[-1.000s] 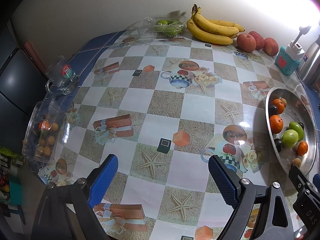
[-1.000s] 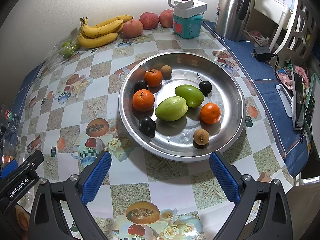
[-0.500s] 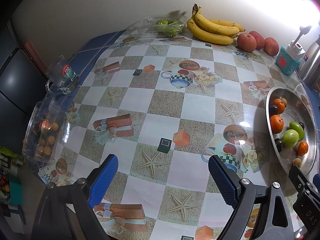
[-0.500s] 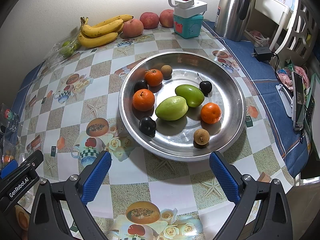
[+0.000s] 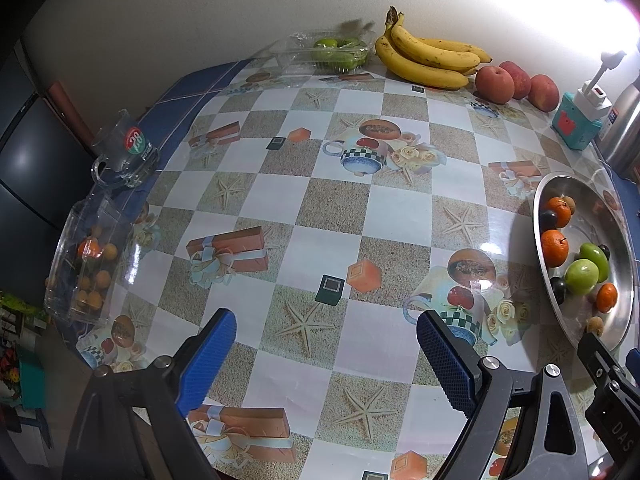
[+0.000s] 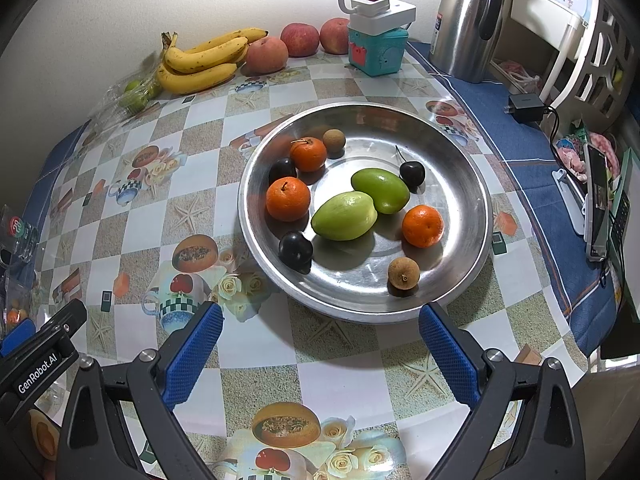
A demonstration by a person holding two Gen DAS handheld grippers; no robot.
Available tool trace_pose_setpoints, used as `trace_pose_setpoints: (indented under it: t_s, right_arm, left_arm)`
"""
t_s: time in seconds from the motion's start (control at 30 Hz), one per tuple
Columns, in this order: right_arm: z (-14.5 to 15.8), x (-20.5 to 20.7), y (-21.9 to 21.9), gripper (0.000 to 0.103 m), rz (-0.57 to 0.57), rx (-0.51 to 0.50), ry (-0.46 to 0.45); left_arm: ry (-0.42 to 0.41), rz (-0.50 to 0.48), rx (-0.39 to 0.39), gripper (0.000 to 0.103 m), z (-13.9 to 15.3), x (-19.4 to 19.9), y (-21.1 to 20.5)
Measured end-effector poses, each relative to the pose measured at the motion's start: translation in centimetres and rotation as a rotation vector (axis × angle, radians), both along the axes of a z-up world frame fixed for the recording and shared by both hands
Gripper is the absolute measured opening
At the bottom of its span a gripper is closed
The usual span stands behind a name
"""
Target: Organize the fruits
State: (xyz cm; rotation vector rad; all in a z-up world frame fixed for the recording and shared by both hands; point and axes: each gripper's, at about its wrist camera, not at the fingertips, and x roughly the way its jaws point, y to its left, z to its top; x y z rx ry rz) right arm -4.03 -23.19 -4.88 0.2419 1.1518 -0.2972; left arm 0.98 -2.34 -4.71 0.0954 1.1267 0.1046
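On a checked tablecloth (image 6: 256,360), we hold both grippers spread wide with nothing between their blue pads. Our right gripper (image 6: 320,344) hangs just short of the steel bowl (image 6: 472,184), which holds three oranges (image 6: 288,199), two green mangoes (image 6: 344,216), dark plums (image 6: 295,247) and small brown fruits (image 6: 403,273). Our left gripper (image 5: 324,352) hovers over bare cloth (the bowl (image 5: 624,280) to its right). Bananas (image 5: 424,60) and peaches (image 5: 494,84) line the wall.
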Motion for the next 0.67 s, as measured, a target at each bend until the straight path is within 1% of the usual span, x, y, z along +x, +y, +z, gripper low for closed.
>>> trace_pose_setpoints:
  t_s: [0.37, 0.53, 0.67]
  right_arm:
    - [-0.01, 0.03, 0.00, 0.099, 0.000, 0.000, 0.001]
    - [0.03, 0.06, -0.01, 0.099, 0.000, 0.000, 0.001]
    - [0.03, 0.07, -0.01, 0.099, 0.001, 0.000, 0.001]
  left_arm:
    - [-0.001, 0.000, 0.001, 0.094, 0.03, 0.01, -0.07]
    - [-0.019, -0.007, 0.000, 0.094, 0.32, -0.13, -0.16]
    - [-0.013, -0.006, -0.004, 0.094, 0.27, -0.07, -0.12]
